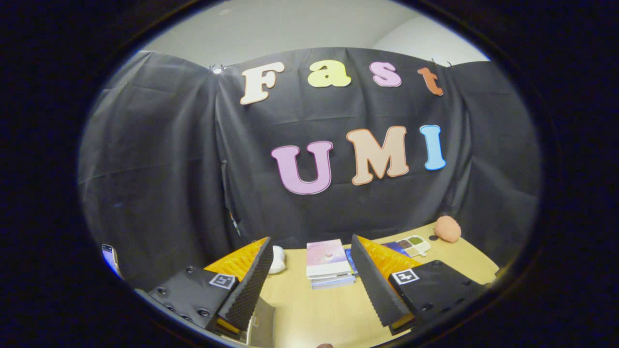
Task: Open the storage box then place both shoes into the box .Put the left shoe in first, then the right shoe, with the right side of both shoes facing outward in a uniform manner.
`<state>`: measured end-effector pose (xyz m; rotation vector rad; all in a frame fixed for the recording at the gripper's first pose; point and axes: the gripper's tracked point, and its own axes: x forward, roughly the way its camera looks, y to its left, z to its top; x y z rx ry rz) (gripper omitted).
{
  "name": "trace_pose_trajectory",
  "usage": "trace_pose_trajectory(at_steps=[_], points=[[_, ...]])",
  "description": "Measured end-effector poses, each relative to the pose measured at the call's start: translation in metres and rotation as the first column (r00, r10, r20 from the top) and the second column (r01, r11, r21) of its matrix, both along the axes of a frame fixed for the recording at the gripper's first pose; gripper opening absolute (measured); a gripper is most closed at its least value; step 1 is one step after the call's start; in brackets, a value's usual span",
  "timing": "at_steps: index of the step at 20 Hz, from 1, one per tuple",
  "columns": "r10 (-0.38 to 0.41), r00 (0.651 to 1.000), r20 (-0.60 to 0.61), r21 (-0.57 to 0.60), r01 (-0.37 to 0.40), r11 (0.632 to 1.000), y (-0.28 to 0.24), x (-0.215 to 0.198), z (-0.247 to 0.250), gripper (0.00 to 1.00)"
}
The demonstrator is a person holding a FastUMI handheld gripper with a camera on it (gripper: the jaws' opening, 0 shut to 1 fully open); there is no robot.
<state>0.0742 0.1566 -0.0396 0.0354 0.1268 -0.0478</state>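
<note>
My claw (pixel 309 275) hangs open, gripping nothing, over the pale wooden surface (pixel 329 314). Beyond its fingers I see a small stack of books (pixel 329 265).

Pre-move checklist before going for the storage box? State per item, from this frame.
1. Claw open: ok, fingers spread wide with nothing between them.
2. Storage box located: cannot tell; a pale boxy edge under the left finger might be it.
3. Shoes located: cannot tell.
4. Path ahead: not ok, a stack of pastel-covered books lies on the tan wooden table just beyond the fingers.
5. Side clutter: ok for now; the fuzzy orange ball and the small tray of coloured squares sit far right, and a white rounded object lies past the left finger.
</note>
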Motion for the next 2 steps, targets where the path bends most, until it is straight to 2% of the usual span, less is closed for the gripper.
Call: trace_pose_trajectory(at_steps=[2], points=[[-0.011, 1.0, 0.014, 0.0, 0.011, 1.0, -0.0118, 0.0005, 0.006, 1.0]])
